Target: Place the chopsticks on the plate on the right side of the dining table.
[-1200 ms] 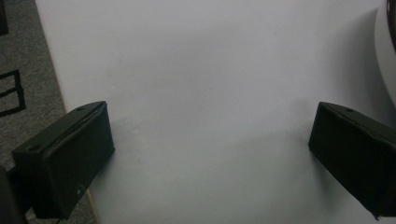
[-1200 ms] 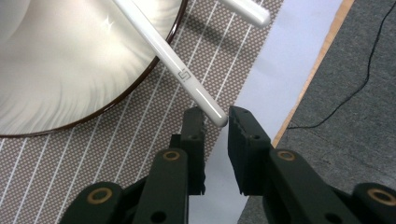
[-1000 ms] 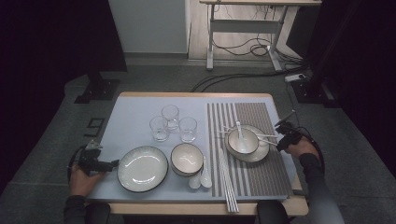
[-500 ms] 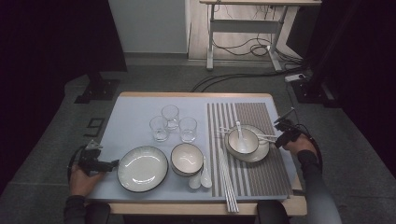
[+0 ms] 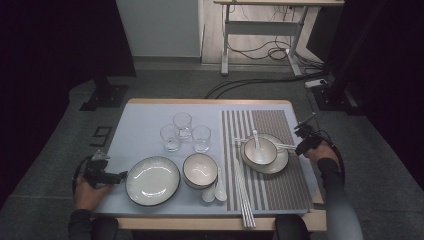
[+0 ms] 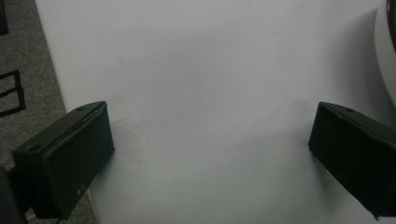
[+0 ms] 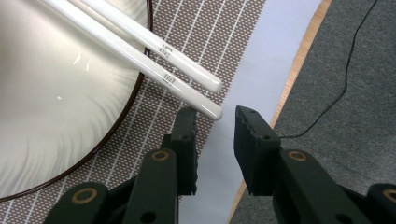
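High view: your left gripper (image 5: pixel 120 176) idles at the near left table edge, jaws wide and empty, plate (image 5: pixel 152 180) just to its right. Chopsticks (image 5: pixel 280 146) lie across the right plate (image 5: pixel 280 162), long axis left-right, tips toward your right gripper (image 7: pixel 215 123). Its jaws were just narrowing and grip nothing, with one tip right at the gap.

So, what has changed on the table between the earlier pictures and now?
Very little. The right hand-held gripper has just been closing slightly; its jaws stand narrowly apart with nothing between them, just behind the tips of the two white plastic chopsticks lying across the white dark-rimmed plate. The left hand-held gripper, dishes and glasses stayed as they were.
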`<state>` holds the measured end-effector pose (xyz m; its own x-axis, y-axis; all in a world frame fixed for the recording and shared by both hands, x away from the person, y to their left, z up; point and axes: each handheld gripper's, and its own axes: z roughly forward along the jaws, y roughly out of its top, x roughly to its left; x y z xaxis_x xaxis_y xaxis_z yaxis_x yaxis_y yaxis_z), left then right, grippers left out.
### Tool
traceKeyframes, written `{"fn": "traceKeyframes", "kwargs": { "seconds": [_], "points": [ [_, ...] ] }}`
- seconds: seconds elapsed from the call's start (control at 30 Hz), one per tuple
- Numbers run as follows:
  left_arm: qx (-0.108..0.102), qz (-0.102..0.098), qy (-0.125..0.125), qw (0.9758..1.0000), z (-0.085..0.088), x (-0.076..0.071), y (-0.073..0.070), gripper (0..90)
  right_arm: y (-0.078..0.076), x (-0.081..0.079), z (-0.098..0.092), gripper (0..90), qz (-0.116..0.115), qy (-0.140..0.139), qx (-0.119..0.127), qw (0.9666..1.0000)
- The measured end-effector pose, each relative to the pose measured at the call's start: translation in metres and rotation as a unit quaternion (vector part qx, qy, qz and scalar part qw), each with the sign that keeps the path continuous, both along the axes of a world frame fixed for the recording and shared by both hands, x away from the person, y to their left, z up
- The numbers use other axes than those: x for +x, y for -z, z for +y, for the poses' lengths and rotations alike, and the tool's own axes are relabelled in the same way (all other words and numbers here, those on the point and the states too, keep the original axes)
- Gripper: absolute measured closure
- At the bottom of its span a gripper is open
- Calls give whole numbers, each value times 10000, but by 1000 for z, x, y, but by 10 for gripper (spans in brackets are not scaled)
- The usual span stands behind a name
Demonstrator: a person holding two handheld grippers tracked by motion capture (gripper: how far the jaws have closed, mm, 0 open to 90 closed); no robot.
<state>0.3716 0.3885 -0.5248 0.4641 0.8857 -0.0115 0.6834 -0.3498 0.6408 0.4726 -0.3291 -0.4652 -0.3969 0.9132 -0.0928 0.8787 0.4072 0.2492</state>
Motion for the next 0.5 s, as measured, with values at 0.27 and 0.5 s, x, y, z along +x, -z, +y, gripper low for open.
{"fn": "traceKeyframes", "kwargs": {
  "seconds": [0.27,0.5],
  "points": [
    [-1,0,-1,10000,0,0,0,0,2,2,2,738,-19,-47,-13,10000],
    [-2,-1,-1,10000,0,0,0,0,2,4,5,745,-24,-88,4,10000]
  ]
}}
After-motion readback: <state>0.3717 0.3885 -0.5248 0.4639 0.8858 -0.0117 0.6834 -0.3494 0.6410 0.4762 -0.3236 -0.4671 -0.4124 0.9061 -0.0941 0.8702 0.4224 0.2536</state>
